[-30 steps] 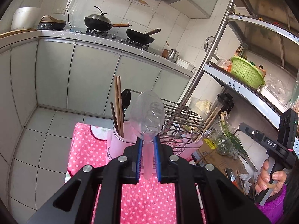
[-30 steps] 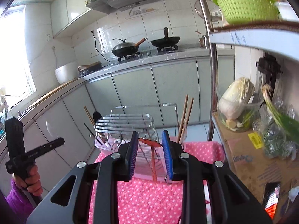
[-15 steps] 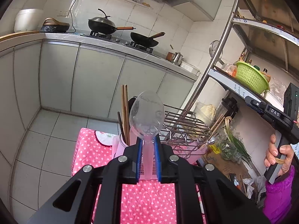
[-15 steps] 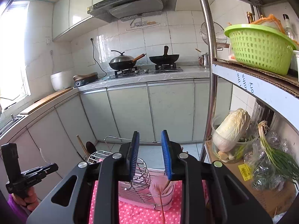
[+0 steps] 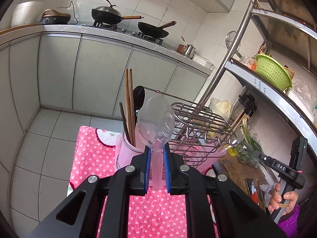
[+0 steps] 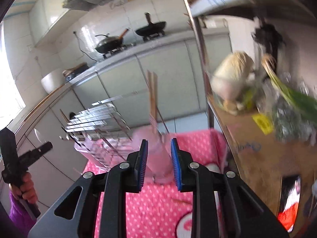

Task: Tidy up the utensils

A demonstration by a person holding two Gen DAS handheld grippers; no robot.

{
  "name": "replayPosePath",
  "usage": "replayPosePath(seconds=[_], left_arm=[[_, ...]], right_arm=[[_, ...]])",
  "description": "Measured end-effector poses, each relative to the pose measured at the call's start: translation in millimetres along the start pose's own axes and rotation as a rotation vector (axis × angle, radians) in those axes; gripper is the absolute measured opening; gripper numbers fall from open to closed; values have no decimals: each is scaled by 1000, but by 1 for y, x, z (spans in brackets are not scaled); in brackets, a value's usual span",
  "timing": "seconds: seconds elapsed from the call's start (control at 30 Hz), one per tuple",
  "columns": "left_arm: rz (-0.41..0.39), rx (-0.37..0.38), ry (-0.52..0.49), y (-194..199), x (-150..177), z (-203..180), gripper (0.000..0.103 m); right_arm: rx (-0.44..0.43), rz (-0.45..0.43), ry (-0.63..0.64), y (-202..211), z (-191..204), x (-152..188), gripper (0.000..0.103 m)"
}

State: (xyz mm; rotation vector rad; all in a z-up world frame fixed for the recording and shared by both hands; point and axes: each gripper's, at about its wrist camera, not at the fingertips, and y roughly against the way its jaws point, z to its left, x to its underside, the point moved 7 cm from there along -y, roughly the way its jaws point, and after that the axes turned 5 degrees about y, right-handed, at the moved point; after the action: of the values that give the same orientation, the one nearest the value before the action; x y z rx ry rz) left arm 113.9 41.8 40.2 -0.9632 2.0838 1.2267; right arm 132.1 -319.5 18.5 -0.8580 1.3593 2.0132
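My left gripper is shut on the handle of a clear plastic spoon, bowl up, just in front of a pink utensil cup that holds wooden chopsticks and a black spoon. A wire dish rack stands to the right of that cup on the pink dotted tablecloth. My right gripper is open and empty, its jaws either side of another pink cup with chopsticks. The right wrist view is blurred by motion.
A metal shelf unit with a green basket, cabbage and green onions stands on the right. Kitchen cabinets with pans on a stove run behind. The tablecloth edge drops to tiled floor on the left.
The left gripper kept hold of the clear spoon and shifted little. The right gripper swung up, then dropped back down toward the pink cup and table, still open.
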Motion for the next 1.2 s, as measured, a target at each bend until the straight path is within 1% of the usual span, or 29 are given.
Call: replayPosePath(seconds=[0.1,0.17,0.2,0.23,0.3,0.37,0.43,0.53,0.6,0.7,0.77,0.83,0.93,1.0,1.07,1.1,1.13,1.2], left_arm=[[17,6,-4,-5,5,-2,11],[22,8,-9,-6,7,-4,11],[25,9,-9,-7,7,-4,11],[27,11,-10,-8,7,-4,11],[28,10,-9,-7,8,-3,11],[29,4,-12,-6,9,-2,11],[27,-3,-17,-4,9,-2,11],[27,-9,-16,-4,9,0,11],[28,-10,-11,-5,10,0,11],[34,-10,-10,-6,12,1,11],[38,-9,-12,-7,13,1,11],[38,-6,-16,-8,14,1,11],[40,6,-15,-10,15,0,11],[44,13,-11,-12,17,1,11],[50,17,-12,-14,20,1,11],[53,19,-13,-14,21,1,11],[54,19,-16,-13,22,1,11],[46,10,-30,-11,25,2,11]], right_arm=[[15,54,-20,-11,-13,32,24],[13,107,-32,-28,-20,55,23],[36,129,-12,-40,-25,67,16],[76,160,22,-54,-31,81,15],[76,244,31,-78,-37,112,15],[93,298,59,-92,-40,135,15],[108,320,95,-95,-37,145,15],[115,323,138,-90,-31,149,15],[126,324,142,-85,-32,149,15],[124,319,77,-70,-40,152,15],[140,315,12,-56,-51,157,15],[143,326,-79,-45,-63,166,15],[164,341,-189,-33,-81,181,15],[193,340,-225,-29,-89,188,16],[203,335,-262,-28,-95,191,21],[196,332,-288,-28,-97,192,30],[182,327,-309,-27,-99,192,35],[158,323,-341,-30,-100,192,38]])
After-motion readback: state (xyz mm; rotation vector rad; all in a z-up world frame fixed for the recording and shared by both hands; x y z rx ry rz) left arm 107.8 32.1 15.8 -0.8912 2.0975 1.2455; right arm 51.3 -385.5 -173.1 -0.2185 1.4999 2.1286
